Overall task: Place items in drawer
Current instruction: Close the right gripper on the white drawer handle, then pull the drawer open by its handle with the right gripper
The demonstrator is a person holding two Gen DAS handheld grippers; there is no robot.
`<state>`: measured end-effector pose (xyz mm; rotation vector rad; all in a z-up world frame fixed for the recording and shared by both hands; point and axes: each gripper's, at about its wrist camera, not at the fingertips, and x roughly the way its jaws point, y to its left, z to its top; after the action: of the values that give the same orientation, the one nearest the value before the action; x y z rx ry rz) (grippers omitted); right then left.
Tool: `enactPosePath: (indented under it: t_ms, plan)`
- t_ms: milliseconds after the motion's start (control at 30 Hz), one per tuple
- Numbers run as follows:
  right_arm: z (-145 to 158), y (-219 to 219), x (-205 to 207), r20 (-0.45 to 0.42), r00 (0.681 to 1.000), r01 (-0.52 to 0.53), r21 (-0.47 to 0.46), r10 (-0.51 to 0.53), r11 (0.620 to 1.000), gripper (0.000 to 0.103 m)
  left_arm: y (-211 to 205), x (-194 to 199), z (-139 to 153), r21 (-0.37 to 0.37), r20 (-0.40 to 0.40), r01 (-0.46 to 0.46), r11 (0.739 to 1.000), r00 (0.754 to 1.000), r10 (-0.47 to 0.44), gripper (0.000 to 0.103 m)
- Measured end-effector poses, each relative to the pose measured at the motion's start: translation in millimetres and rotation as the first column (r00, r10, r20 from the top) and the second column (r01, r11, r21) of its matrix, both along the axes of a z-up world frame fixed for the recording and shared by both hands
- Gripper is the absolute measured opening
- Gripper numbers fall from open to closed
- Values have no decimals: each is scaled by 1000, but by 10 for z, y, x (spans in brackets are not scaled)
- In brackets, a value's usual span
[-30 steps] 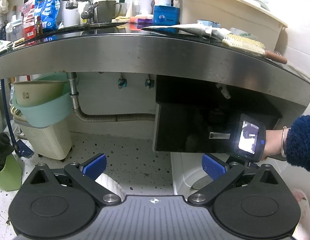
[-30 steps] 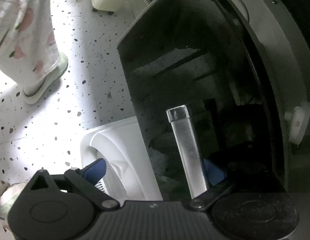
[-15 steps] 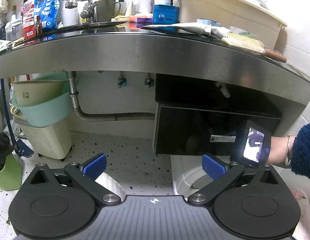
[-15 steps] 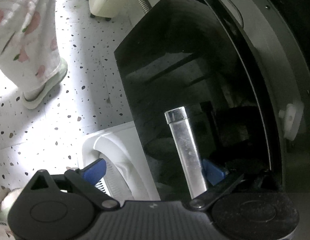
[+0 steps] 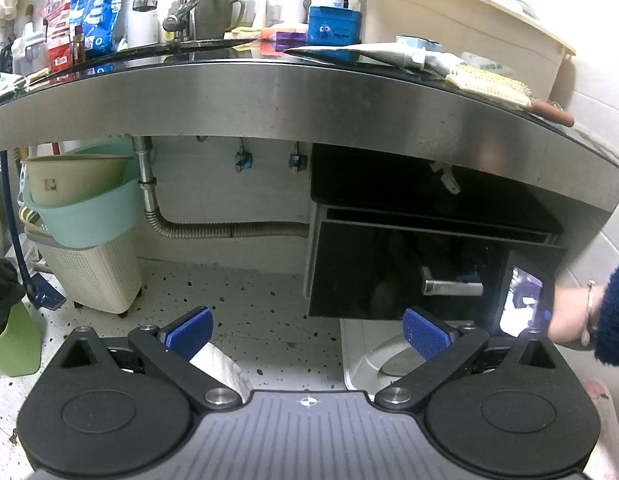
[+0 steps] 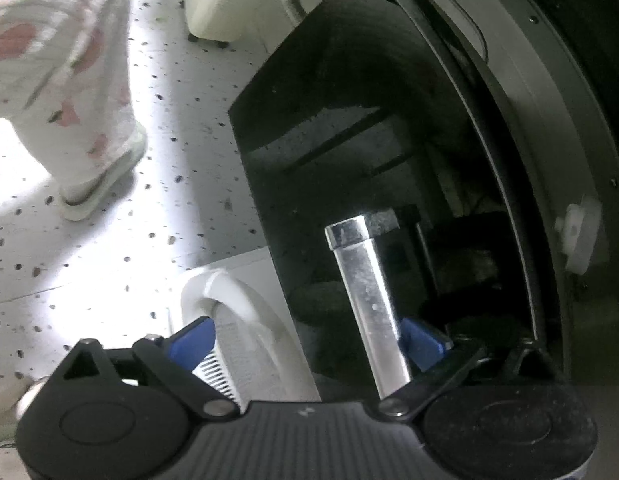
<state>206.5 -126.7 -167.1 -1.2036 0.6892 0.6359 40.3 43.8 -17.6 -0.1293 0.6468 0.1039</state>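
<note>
A glossy black drawer hangs under the steel counter and stands slightly pulled out, with a gap along its top. Its silver bar handle shows in the left wrist view and close up in the right wrist view. My right gripper is open, and its right finger is hooked behind the handle. My left gripper is open and empty, held low over the floor in front of the drawer. On the counter lie a toothpaste tube and a brush.
A white bin sits on the floor under the drawer. Stacked basins and a cream basket stand at the left under the drain pipe. A green bin is far left. The person's leg and slipper stand on the speckled floor.
The drawer front has come forward and a gap has opened at its top. My right gripper has moved back with the handle. My left gripper has stayed almost still.
</note>
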Motion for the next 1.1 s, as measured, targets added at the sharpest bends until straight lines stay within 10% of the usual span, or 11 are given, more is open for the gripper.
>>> enactPosePath:
  t_ms: [533, 1100]
  plan:
    - [175, -129, -438, 22, 1000, -1, 54, 0, 999, 48, -45, 16, -12, -12, -20, 11, 1000, 1000, -11, 103]
    - [209, -144, -717, 23, 999, 44, 76, -46, 996, 29, -43, 17, -41, -5, -33, 33, 999, 999, -33, 102]
